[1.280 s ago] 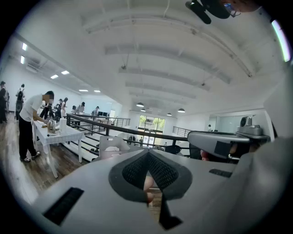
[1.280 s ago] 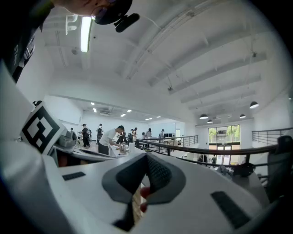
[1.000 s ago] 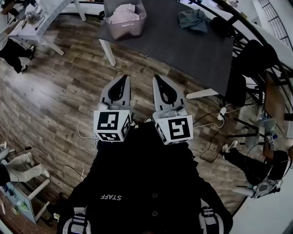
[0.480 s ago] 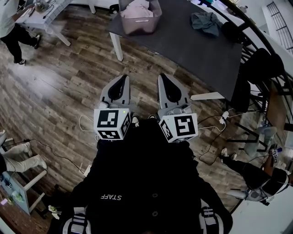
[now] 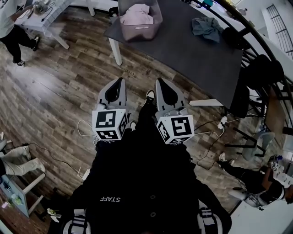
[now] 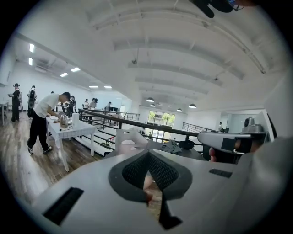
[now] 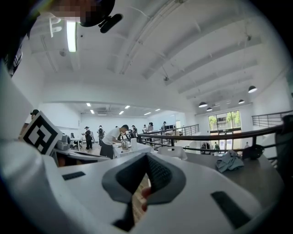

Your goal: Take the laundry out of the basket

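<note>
Left hand-held gripper point(image 5: 121, 81) and right hand-held gripper point(image 5: 159, 82), both closed and empty, hang over floor point(image 5: 68, 80) short of the table point(image 5: 183, 45) edge.

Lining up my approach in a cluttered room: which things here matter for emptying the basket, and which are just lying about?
Job:
pale pink plastic basket
pink and white laundry inside it
dark grey table under it

Lying about:
crumpled blue-grey garment, already outside the basket
white cable on the floor
black chair
</note>
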`<state>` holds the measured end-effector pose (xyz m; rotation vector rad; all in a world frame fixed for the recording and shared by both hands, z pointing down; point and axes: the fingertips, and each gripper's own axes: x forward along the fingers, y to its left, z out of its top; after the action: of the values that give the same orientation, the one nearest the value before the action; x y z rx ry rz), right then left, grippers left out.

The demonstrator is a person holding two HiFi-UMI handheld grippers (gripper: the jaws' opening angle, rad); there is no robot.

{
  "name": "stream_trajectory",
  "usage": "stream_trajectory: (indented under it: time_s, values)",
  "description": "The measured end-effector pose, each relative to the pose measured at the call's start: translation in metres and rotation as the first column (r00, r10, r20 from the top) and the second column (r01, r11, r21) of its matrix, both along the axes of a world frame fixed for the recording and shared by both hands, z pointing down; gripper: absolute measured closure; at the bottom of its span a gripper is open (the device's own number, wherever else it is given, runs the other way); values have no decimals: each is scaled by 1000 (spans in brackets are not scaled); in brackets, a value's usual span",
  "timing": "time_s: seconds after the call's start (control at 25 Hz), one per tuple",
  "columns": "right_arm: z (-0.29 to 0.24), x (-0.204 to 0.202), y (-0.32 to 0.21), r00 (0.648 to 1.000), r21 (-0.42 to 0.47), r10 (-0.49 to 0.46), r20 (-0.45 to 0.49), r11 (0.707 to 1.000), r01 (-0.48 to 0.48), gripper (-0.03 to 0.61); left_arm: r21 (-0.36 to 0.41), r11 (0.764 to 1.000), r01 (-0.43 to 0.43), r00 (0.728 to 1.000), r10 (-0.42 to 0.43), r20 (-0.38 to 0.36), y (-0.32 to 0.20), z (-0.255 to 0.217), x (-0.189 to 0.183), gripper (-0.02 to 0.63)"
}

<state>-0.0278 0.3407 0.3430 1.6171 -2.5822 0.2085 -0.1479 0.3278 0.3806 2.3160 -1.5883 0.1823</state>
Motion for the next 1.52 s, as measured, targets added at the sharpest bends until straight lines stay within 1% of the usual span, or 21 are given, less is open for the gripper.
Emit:
stream_trajectory:
  time_s: [0.12, 0.2, 0.32, 0.44, 0.6, 0.76, 1.0, 1.2, 1.36, 1.52]
  values:
    - [7, 10, -34, 1000, 1, 4, 3, 1000, -4, 565, 0, 1000, 0, 1000, 0, 12, -27, 5, 7, 614]
    - [11, 15, -64, 1000, 5, 1, 7, 1000, -1, 565, 3, 1000, 14, 1000, -14, 13, -52, 7, 6, 614]
    - [9, 22, -114, 1000, 14, -8, 10, 1000, 7, 565, 8, 999, 47, 999, -47, 15, -97, 6, 6, 614]
    - [2, 32, -165, 1000, 20, -29, 0, 999, 29, 565, 14, 997, 73, 997, -73, 7, -149, -3, 13, 614]
    - [-6, 48, -234, 999, 15, -54, -6, 998, 54, 565, 10, 999, 30, 999, -30, -24, -214, -14, 40, 614]
    - [-3, 65, -291, 997, -8, -73, -11, 997, 73, 565, -5, 999, 37, 999, -37, -12, -269, -13, 57, 614]
    - [16, 90, -345, 996, -71, -90, 0, 993, 90, 565, -40, 997, 66, 998, -66, 18, -320, -1, 79, 614]
    - [29, 104, -377, 995, -96, -96, 14, 991, 96, 565, -74, 994, 83, 996, -81, 27, -347, 18, 95, 614]
    - [39, 108, -393, 995, -118, -100, 22, 988, 102, 565, -97, 991, 97, 995, -93, 43, -363, 27, 97, 614]
    - [50, 109, -404, 996, -157, -85, 40, 983, 91, 565, -114, 987, 110, 993, -104, 54, -376, 33, 97, 614]
